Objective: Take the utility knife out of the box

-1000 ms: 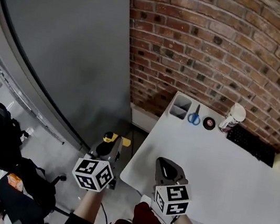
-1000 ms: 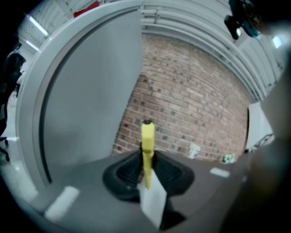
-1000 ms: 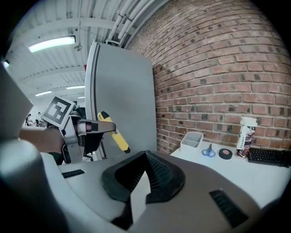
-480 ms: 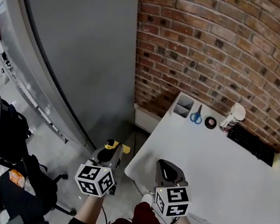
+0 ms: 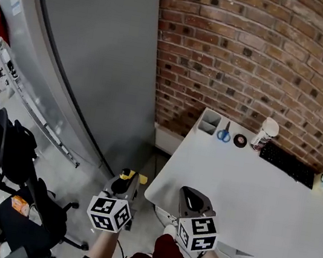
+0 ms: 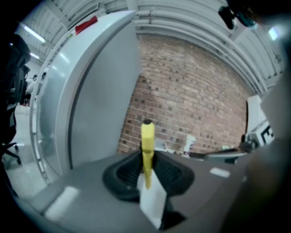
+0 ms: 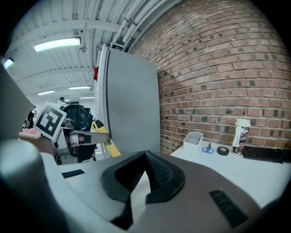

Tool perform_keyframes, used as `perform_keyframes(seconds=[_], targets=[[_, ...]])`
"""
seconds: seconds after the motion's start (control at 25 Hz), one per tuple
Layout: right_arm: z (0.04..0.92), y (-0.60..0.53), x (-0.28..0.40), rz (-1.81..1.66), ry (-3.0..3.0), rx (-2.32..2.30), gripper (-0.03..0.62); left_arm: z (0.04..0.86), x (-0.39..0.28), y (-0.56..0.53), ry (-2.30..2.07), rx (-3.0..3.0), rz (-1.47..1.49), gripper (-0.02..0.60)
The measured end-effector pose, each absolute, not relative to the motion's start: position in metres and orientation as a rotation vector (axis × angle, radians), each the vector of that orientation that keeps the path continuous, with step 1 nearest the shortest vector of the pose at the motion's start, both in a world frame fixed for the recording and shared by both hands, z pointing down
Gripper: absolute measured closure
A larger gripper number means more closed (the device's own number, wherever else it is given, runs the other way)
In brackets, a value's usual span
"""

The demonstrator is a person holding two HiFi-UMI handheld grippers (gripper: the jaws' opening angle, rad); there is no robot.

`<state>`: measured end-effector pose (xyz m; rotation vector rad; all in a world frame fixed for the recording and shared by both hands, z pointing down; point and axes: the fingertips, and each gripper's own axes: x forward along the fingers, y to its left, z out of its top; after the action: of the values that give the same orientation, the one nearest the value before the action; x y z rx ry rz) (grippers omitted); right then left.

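The yellow utility knife [image 6: 147,150] stands clamped between the pads of the left gripper [image 6: 146,172], out over the floor to the left of the white table [image 5: 248,195] and well apart from the grey box [image 5: 210,122] at the table's far left corner. Since a second ago the left gripper has drifted nearer the person, its grip unchanged, so the knife is already out of the box; I judge that only setting it down remains. The right gripper [image 7: 144,175] hovers at the table's near edge, jaws together on nothing. Scissors [image 5: 224,133] and tape [image 5: 240,141] lie just right of the box
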<state>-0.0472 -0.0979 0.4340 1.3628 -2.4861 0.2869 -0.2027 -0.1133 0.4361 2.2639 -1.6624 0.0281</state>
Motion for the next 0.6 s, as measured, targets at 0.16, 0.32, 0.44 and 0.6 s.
perform_keyframes(seconds=[0.16, 0.32, 0.44, 0.6], targets=[[0.433, -0.088, -0.049, 0.282, -2.491, 1.359, 0.586, 0.436, -0.205, -0.102, -1.68, 2.268, 0.053, 0.509], [0.431, -0.078, -0.051, 0.276, -2.497, 1.36, 0.586, 0.436, -0.208, -0.09, -1.697, 2.269, 0.082, 0.509], [0.428, -0.069, -0.052, 0.266, -2.503, 1.361, 0.586, 0.437, -0.21, -0.08, -1.702, 2.267, 0.092, 0.509], [0.427, -0.058, -0.051, 0.261, -2.504, 1.367, 0.586, 0.44, -0.21, -0.066, -1.704, 2.26, 0.104, 0.509]])
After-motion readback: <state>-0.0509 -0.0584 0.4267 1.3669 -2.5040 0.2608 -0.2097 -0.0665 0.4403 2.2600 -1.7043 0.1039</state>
